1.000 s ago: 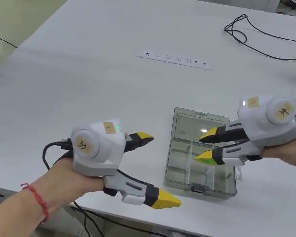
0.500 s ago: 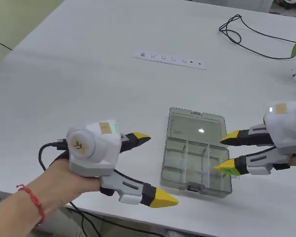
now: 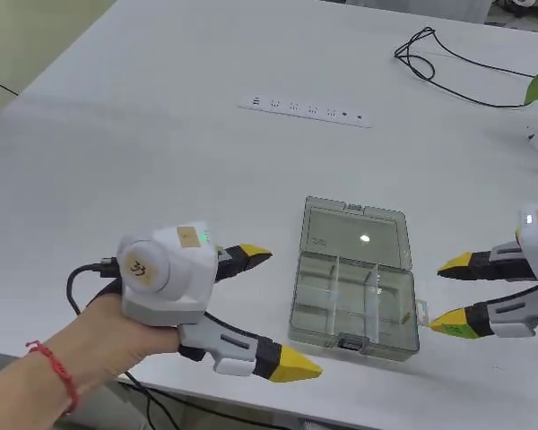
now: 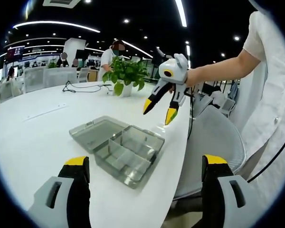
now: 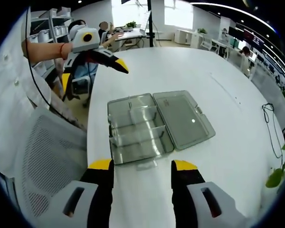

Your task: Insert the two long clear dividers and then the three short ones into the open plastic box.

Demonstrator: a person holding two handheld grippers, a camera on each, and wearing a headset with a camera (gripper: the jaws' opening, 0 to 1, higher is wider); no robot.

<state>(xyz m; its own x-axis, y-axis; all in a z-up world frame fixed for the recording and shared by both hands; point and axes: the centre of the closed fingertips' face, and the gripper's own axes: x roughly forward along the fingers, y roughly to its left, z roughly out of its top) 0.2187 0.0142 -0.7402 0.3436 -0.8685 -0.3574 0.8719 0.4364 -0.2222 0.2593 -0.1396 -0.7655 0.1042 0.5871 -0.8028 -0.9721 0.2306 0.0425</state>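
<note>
Both the left tongs [image 3: 285,309] and the right tongs [image 3: 444,296] gape empty beside the open plastic box [image 3: 316,305] on the counter [image 3: 161,134], dividers [image 3: 374,291] already standing inside; the next move probably calls for the right pair to pinch the clear piece [image 5: 145,165] lying just beside it.

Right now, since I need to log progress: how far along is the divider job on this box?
Done: clear dividers stand inside the box. In hand: nothing; left gripper and right gripper are open. Left: a small clear piece beside the box, likely a short divider.
</note>
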